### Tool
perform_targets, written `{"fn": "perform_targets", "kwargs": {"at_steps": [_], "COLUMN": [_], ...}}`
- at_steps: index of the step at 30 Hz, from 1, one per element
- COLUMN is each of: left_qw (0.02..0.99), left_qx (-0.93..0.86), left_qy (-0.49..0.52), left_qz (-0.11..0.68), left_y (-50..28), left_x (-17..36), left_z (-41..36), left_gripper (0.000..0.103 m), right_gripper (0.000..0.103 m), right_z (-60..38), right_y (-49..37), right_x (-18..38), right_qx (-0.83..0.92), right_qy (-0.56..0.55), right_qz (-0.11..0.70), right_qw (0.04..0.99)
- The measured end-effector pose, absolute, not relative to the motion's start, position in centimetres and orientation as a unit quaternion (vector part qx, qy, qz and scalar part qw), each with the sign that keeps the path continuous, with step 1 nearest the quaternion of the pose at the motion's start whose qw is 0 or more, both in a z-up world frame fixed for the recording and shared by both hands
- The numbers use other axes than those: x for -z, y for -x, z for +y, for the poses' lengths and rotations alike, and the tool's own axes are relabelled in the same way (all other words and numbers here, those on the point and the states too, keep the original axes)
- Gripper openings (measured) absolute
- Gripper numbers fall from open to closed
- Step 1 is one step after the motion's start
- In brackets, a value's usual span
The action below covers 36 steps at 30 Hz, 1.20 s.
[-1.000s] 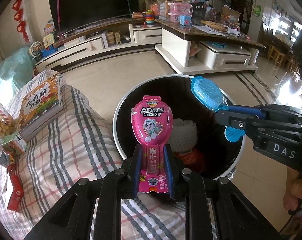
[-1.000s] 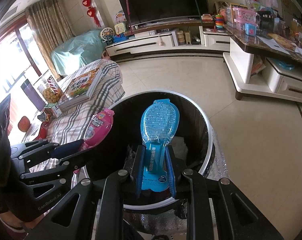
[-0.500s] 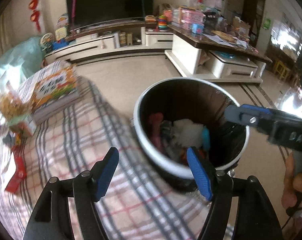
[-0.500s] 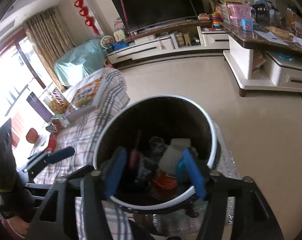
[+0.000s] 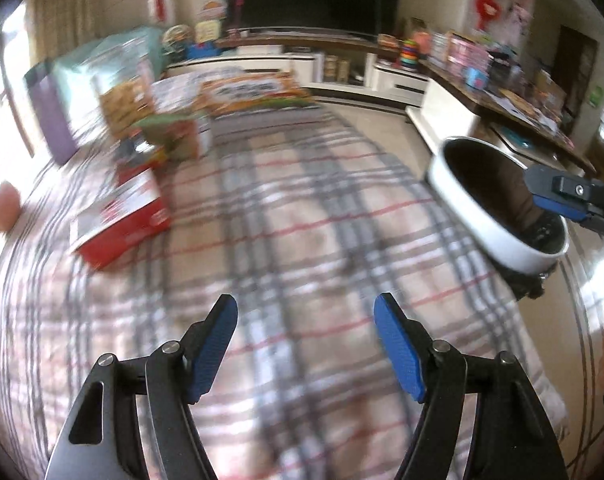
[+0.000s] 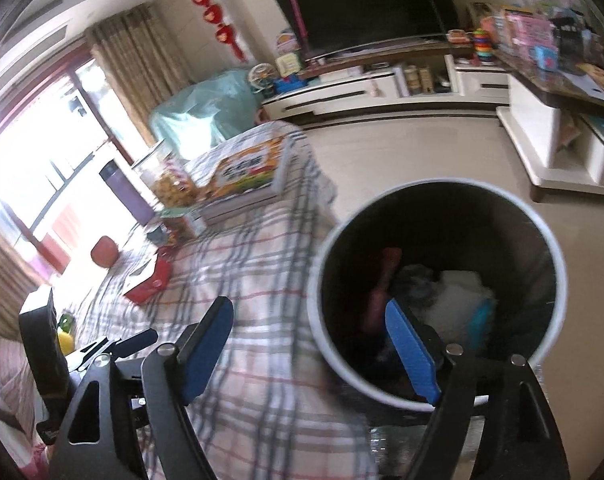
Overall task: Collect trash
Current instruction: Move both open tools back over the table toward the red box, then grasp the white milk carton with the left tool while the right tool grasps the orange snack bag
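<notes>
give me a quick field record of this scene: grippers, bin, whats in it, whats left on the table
left gripper: open, empty, over the plaid tablecloth
right gripper: open, empty, at the near rim of the trash bin
bin contents: pink packet, blue packet, white wad
on table: red box, book, snack packs (blurred)
image quality: left view motion-blurred

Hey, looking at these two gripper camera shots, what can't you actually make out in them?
- Boxes and packets on the plaid cloth, left wrist view: motion blur smears the print.
- Bottom of the bin, right wrist view: dark, and the right gripper finger covers part; pink, white and blue shapes stay unidentifiable.
- Bin contents, left wrist view: hidden by its wall.
- Small yellow thing, right wrist view: partly behind the left gripper.
</notes>
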<state>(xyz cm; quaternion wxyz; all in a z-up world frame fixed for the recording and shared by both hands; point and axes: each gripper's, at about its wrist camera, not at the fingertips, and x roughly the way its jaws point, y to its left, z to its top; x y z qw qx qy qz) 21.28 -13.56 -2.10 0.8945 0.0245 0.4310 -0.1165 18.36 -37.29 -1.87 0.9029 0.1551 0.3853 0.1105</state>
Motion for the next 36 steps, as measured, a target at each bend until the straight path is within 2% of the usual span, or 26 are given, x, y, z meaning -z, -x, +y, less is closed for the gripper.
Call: {"fn": "perform_targets", "kwargs": {"at_steps": [5, 9, 15, 23, 28, 36], "left_qw": [0.901, 0.907, 0.907, 0.902, 0.898, 0.894], "left_qx": [0.089, 0.073, 0.055, 0.059, 0.123, 0.151], "left_qy": [-0.008, -0.017, -0.028, -0.039, -0.040, -0.071], "left_qz": [0.425, 0.415, 0.417, 0.426, 0.421, 0.416], "left_y": [-20.0, -19.4, -20.5, -25.4, -28.5, -32.0], "left_x": [1.9, 2.2, 2.8, 3.2, 4.0, 5.3], "left_z": [-10.1, -7.5, -4.1, -0.8, 0.3, 1.1], "left_gripper": [0.071, 0.078, 0.078, 0.081, 0.086, 0.087], "right_gripper": [0.081, 0.082, 0.082, 0.082, 0.082, 0.082], "right_z": [-33.8, -31.2, -28.5, -26.3, -25.4, -24.0], "right_y": [-18.9, -19.4, -20.2, -21.7, -22.6, -24.0], "right_x": [2.6, 3.2, 3.8, 4.5, 4.8, 5.0], "right_qx": [-0.138, -0.157, -0.169, -0.176, -0.177, -0.181], "right_qy": [-0.147, -0.135, -0.122, -0.118, -0.122, -0.123], "right_qz": [0.398, 0.405, 0.415, 0.426, 0.430, 0.434], "right_qw": [0.895, 0.890, 0.885, 0.880, 0.877, 0.874]}}
